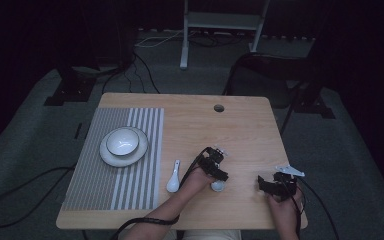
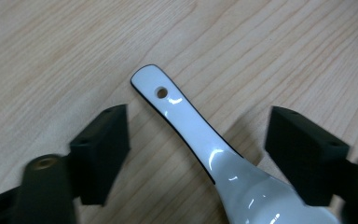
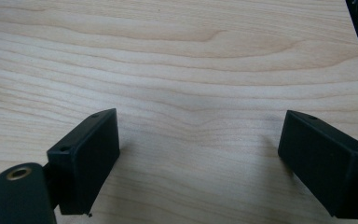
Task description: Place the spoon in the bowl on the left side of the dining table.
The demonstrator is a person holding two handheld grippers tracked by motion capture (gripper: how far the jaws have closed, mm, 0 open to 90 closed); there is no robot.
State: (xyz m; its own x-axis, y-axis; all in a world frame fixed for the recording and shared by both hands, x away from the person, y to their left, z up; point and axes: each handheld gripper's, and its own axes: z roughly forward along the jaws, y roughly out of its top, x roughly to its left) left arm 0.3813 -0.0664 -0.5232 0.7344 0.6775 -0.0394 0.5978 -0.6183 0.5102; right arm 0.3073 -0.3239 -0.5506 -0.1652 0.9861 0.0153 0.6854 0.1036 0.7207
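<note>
While the high view looks down on the wooden table [image 1: 240, 125], the left gripper [image 1: 215, 172] hangs low over a white spoon [image 1: 218, 186] that lies near the front edge, about midway along it. Its jaws point down at that spoon. Over by the front right corner the right gripper [image 1: 272, 186] sits low over bare wood, well apart from the left one. A second white spoon [image 1: 173, 179] lies just off the right edge of a striped grey mat [image 1: 115, 160] that covers the table's left side, and on that mat a white bowl [image 1: 122, 141] stands on a white plate [image 1: 111, 157].

Now the left gripper view: the left gripper [image 2: 198, 149] has its two black jaws standing apart on either side of the spoon [image 2: 200, 135], and neither pad touches it. Wood shows between each pad and the spoon's handle. That handle, with a small hole near its end, points away from the camera, and the spoon's bowl sits at the bottom between the jaws.

On to the right gripper view: the right gripper [image 3: 198, 154] has its jaws spread wide, with only wood grain between them. The table's right edge shows at the top right.
</note>
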